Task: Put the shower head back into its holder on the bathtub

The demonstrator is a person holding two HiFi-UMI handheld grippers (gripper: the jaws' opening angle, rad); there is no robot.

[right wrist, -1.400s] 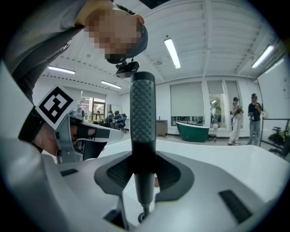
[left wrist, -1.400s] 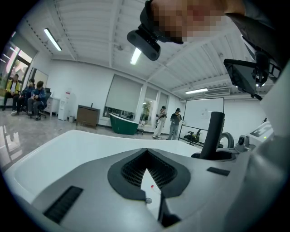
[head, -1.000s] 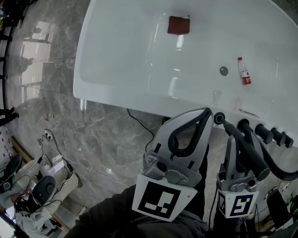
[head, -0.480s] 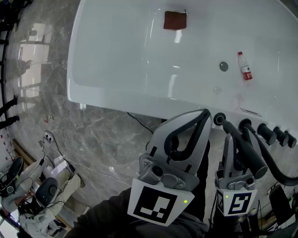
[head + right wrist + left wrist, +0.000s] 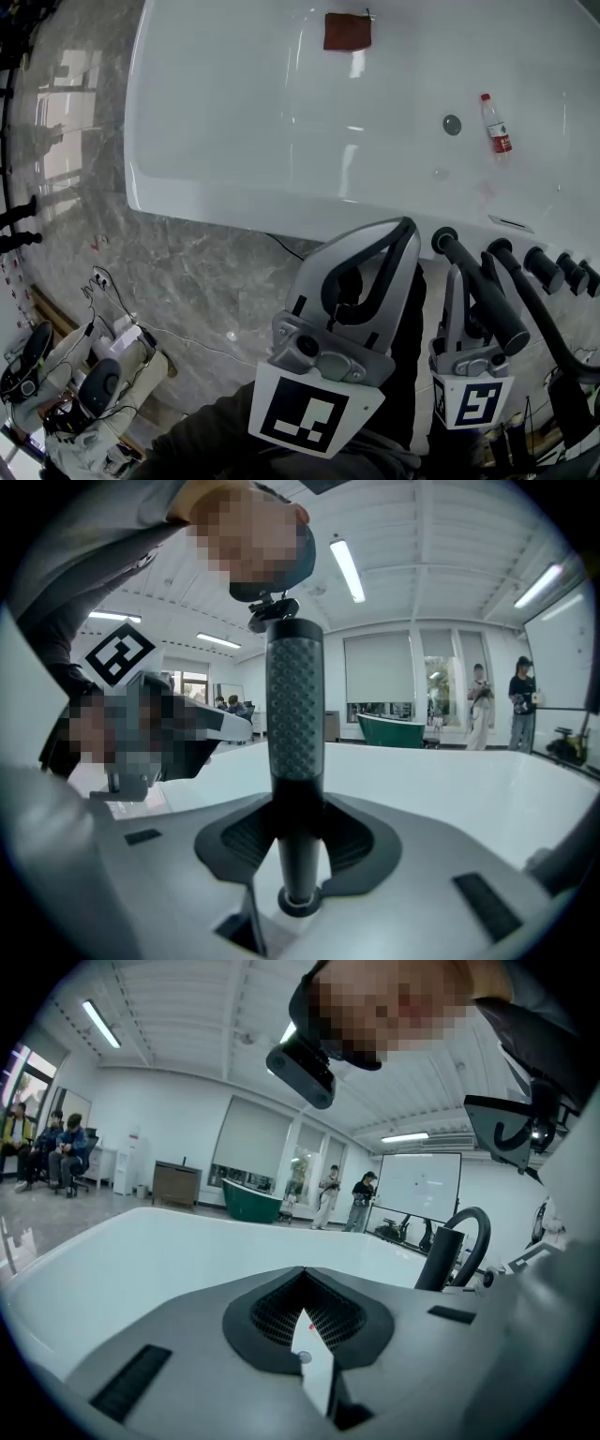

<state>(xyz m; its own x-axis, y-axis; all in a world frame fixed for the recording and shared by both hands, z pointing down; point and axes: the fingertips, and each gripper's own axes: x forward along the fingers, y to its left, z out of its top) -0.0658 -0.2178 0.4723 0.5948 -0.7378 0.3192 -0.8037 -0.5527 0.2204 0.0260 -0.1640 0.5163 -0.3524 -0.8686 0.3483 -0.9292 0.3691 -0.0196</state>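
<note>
Right gripper view: jaws clamp the shower head (image 5: 295,714).

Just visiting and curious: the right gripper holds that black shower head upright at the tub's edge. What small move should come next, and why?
Probably ease the right gripper straight down a little. Its jaws are shut on the shower head, which stands upright, its lower end seemingly at the dark ring on the bathtub rim. Whether it is fully seated I cannot tell, so release afterwards.
</note>
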